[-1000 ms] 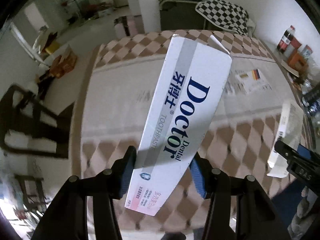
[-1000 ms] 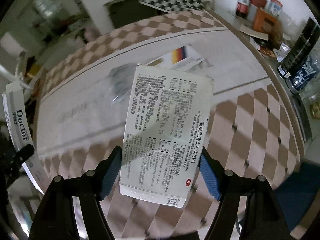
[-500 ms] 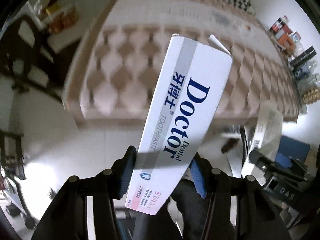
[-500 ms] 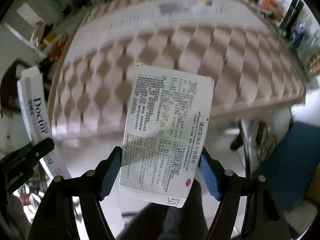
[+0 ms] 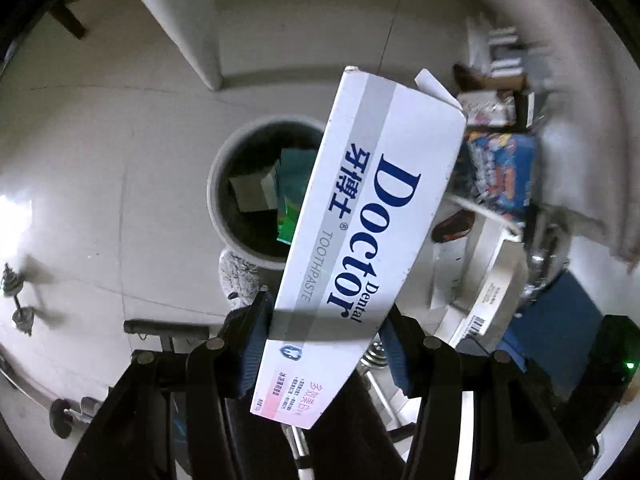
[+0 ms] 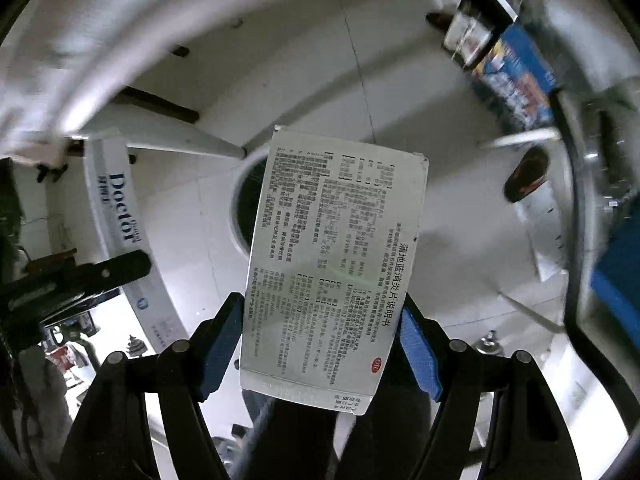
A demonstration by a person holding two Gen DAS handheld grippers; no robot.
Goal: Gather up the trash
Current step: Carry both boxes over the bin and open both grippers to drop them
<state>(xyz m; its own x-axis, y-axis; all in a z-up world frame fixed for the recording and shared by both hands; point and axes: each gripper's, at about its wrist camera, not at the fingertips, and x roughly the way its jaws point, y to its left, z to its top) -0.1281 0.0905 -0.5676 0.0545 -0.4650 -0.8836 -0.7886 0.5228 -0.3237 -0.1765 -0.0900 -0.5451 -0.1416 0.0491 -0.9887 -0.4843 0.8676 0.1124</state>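
Observation:
My left gripper (image 5: 324,344) is shut on a long white toothpaste box (image 5: 372,216) with blue "Doctor" lettering, held slanted above a round white trash bin (image 5: 218,184) on the floor. The bin holds a small grey box (image 5: 252,192) and a green packet (image 5: 290,204). My right gripper (image 6: 322,344) is shut on a white medicine box (image 6: 332,256) covered in small print, which hides most of the trash bin (image 6: 240,208) below it. In the right wrist view the toothpaste box (image 6: 120,216) and the left gripper's black finger (image 6: 100,272) show at the left.
White tiled floor (image 5: 80,160) surrounds the bin. A white table leg (image 5: 188,16) stands behind it. A blue printed package (image 5: 504,176), a dark slipper (image 5: 452,226) and a blue seat (image 5: 560,320) lie to the right; small dumbbells (image 5: 18,300) sit at far left.
Both grippers have swung down from the checkered table to point at the floor. The trash bin has come into view under both boxes. Both grips are unchanged.

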